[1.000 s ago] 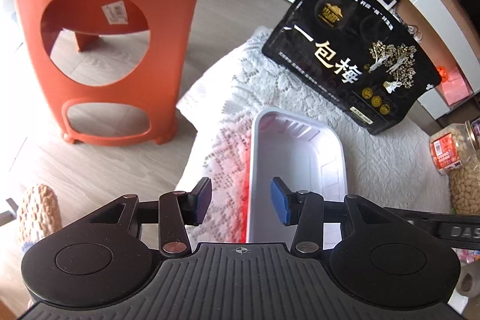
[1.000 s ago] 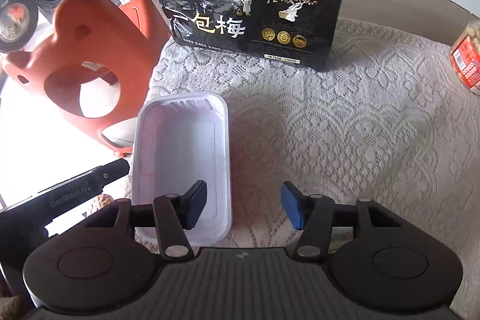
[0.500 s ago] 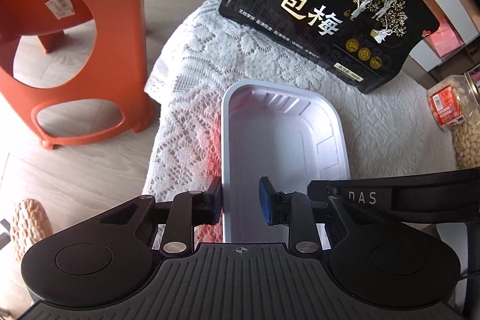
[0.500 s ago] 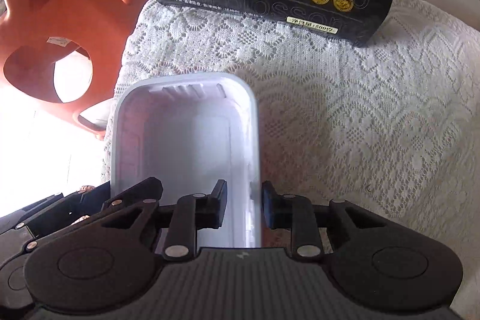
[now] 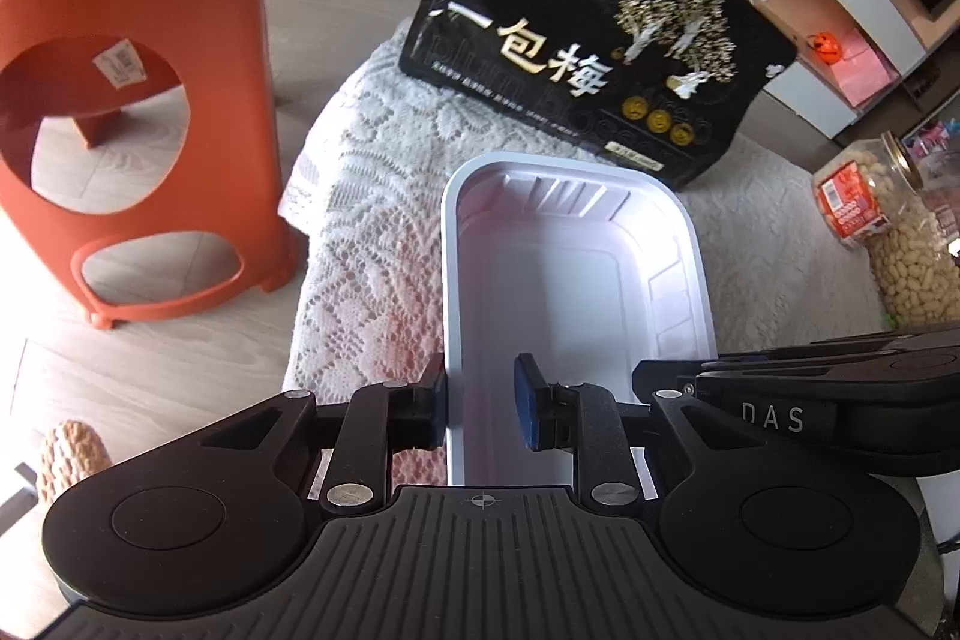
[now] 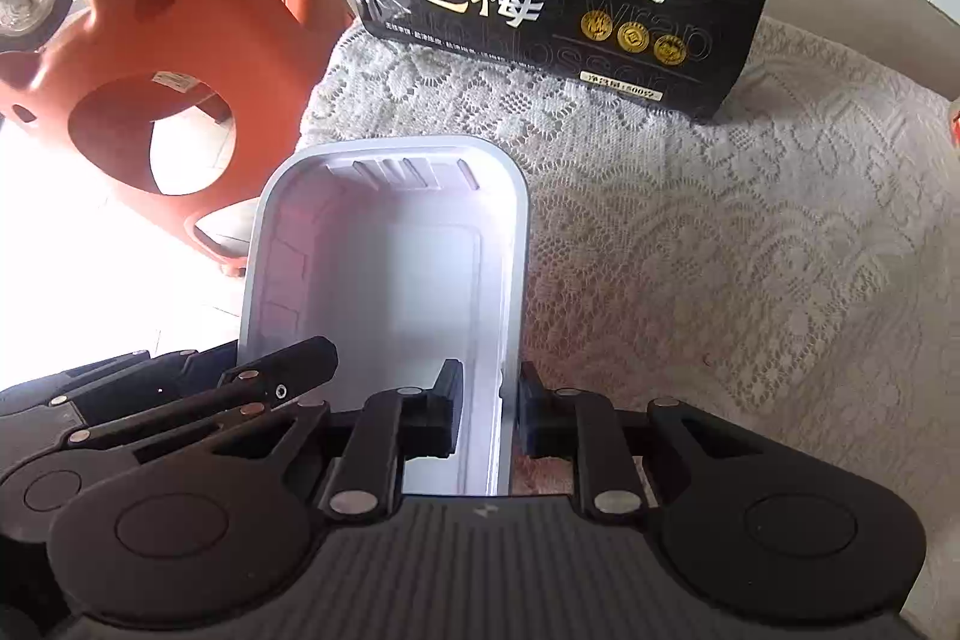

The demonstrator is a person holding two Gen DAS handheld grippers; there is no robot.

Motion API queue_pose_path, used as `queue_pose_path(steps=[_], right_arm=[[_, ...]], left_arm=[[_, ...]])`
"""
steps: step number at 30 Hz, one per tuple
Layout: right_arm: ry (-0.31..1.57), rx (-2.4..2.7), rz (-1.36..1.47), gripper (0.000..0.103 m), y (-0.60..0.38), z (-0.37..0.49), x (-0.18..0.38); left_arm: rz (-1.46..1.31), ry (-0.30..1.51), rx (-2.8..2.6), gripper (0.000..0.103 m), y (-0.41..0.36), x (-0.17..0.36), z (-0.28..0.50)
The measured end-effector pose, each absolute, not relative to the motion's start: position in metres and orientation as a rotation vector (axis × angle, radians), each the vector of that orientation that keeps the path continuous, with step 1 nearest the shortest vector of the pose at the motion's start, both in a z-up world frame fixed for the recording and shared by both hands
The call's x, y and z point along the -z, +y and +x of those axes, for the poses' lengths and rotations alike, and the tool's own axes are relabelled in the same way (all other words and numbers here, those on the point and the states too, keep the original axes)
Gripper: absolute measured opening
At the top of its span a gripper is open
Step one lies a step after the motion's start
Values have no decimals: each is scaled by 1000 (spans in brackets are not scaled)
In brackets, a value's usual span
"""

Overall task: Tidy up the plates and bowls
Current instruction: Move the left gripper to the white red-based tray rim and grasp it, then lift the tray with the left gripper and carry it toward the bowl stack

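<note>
A white rectangular plastic tray [image 5: 576,280] [image 6: 384,280] lies lengthwise on the lace cloth, near the table's left edge. My left gripper [image 5: 480,397] straddles the tray's left wall at the near end. Its jaws are closing: the outer pad [image 5: 437,403] touches the rim, while the inner pad [image 5: 528,409] still stands a little off the wall. My right gripper [image 6: 489,400] is shut on the tray's right wall at the near end, one pad inside and one outside. The two gripper bodies sit side by side, almost touching.
A large black snack bag [image 5: 600,40] stands just behind the tray. An orange plastic stool [image 5: 138,100] is on the wooden floor to the left. A jar of peanuts [image 5: 888,232] stands at the right. Lace cloth [image 6: 720,250] stretches to the right of the tray.
Both grippers came in over the tray's near end and narrowed their jaws around its side walls, the left on the left wall, the right on the right wall.
</note>
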State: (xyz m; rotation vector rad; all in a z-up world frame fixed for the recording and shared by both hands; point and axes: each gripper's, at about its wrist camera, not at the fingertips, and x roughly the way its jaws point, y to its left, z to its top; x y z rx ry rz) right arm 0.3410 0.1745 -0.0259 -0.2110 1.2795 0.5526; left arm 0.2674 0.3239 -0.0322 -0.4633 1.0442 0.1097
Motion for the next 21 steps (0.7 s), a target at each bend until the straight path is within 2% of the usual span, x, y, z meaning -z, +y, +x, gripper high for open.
queue_pose_path(steps=[10,21], right_arm=[[1047,-680,-212,19,106,293,-58],[980,-631,-168,20,21,272,-74]], left_arm=[[-420,889,-74,26,281,-54,227],[-372,911,37,26,198,-56,215]])
